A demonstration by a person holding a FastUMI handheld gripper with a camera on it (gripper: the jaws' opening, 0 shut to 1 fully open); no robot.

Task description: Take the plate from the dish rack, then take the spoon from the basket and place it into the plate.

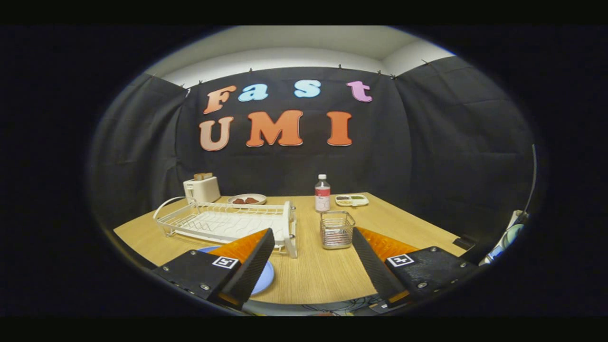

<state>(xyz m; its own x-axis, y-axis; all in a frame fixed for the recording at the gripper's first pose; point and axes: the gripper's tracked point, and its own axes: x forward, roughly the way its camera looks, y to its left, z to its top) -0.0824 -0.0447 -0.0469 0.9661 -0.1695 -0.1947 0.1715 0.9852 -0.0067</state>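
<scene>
Gripper (313, 249) open and empty over the table (313, 275), plate (264, 280) already down by the left finger, so it's the spoon step, I'd say: reach ahead into the basket (337, 230), rack (228, 221) beyond standing bare.

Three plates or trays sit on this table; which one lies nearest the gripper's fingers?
The round blue plate, flat on the table partly beneath one finger of the open gripper. The brown-food plate and compartmented tray sit far back.
</scene>
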